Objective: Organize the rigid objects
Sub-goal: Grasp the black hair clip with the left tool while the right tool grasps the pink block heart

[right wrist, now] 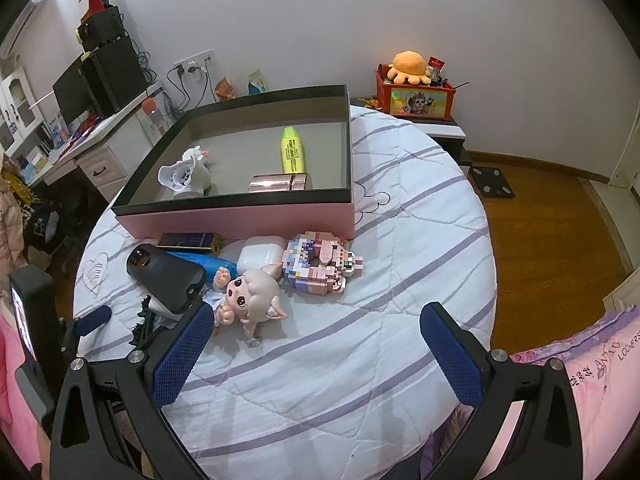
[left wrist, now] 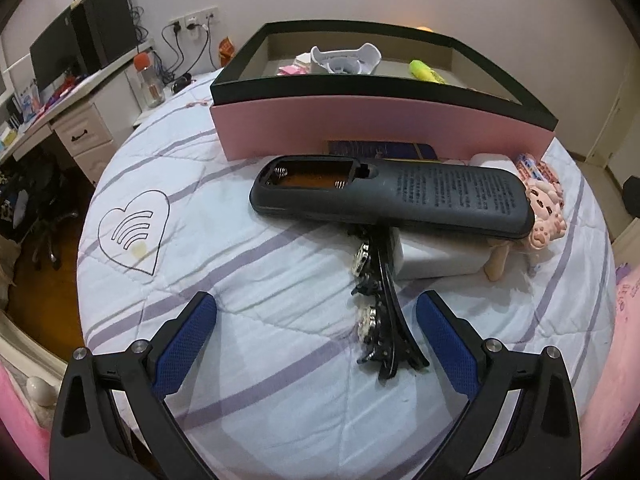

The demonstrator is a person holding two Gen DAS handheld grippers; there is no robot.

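A pink box with a black rim [left wrist: 380, 128] [right wrist: 240, 216] stands on the bed and holds a yellow highlighter [right wrist: 291, 150], a white plastic piece [right wrist: 180, 174] and a rose-gold case [right wrist: 278, 182]. In front of it lie a dark remote [left wrist: 400, 196] [right wrist: 168, 276] with an open battery bay, a black hair clip [left wrist: 380, 312], a pig doll [right wrist: 252, 294], a block figure [right wrist: 320, 264] and a white earbud case [right wrist: 260, 254]. My left gripper [left wrist: 316, 316] is open, the hair clip between its fingers. My right gripper [right wrist: 316, 328] is open and empty, near the doll.
A white box [left wrist: 436, 256] lies under the remote. A dark blue card [right wrist: 188, 240] lies against the pink box. A desk with a monitor [right wrist: 76, 92] stands at the left. A red toy box [right wrist: 416, 96] sits on a side table. Wooden floor [right wrist: 540, 220] lies right of the bed.
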